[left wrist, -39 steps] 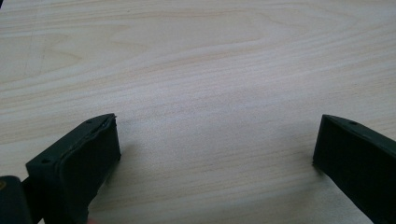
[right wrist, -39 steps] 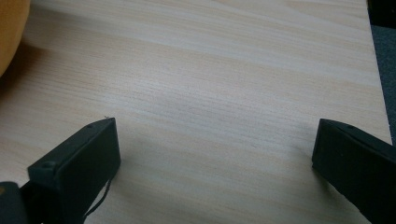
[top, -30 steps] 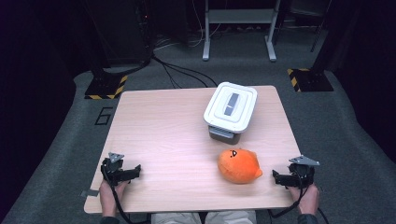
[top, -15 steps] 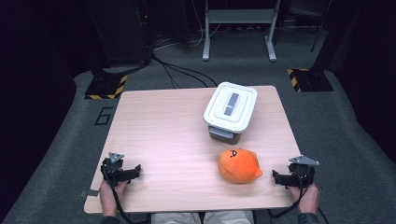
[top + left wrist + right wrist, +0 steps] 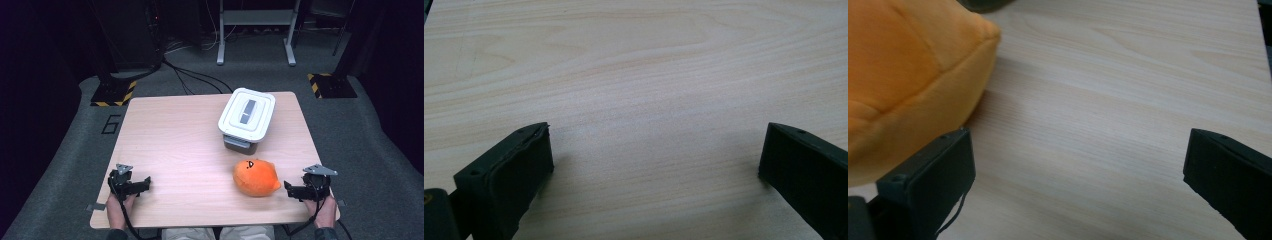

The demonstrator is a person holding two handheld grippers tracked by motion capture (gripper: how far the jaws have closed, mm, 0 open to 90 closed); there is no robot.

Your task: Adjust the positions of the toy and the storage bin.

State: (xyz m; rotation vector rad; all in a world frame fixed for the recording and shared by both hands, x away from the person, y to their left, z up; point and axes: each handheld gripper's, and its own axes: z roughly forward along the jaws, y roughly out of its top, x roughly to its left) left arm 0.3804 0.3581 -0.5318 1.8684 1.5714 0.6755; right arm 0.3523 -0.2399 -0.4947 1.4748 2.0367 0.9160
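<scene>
An orange plush toy [image 5: 255, 177] with a small dark face lies on the wooden table [image 5: 180, 145], near the front right. My right gripper [image 5: 288, 190] rests just to its right, open, with the plush [image 5: 903, 75] bulging past its left jaw and only bare wood between the jaws. A white lidded box [image 5: 246, 117] with a grey handle stands behind the plush. At the front left my left gripper [image 5: 146, 182] sits on the table, open, with nothing but wood grain [image 5: 649, 100] between its jaws.
The table's front edge runs just under both hands. Beyond the table lie dark carpet, black cables [image 5: 190, 75], a metal stand [image 5: 255, 25] and yellow-black striped base plates [image 5: 112, 92]. The left and middle of the tabletop are bare wood.
</scene>
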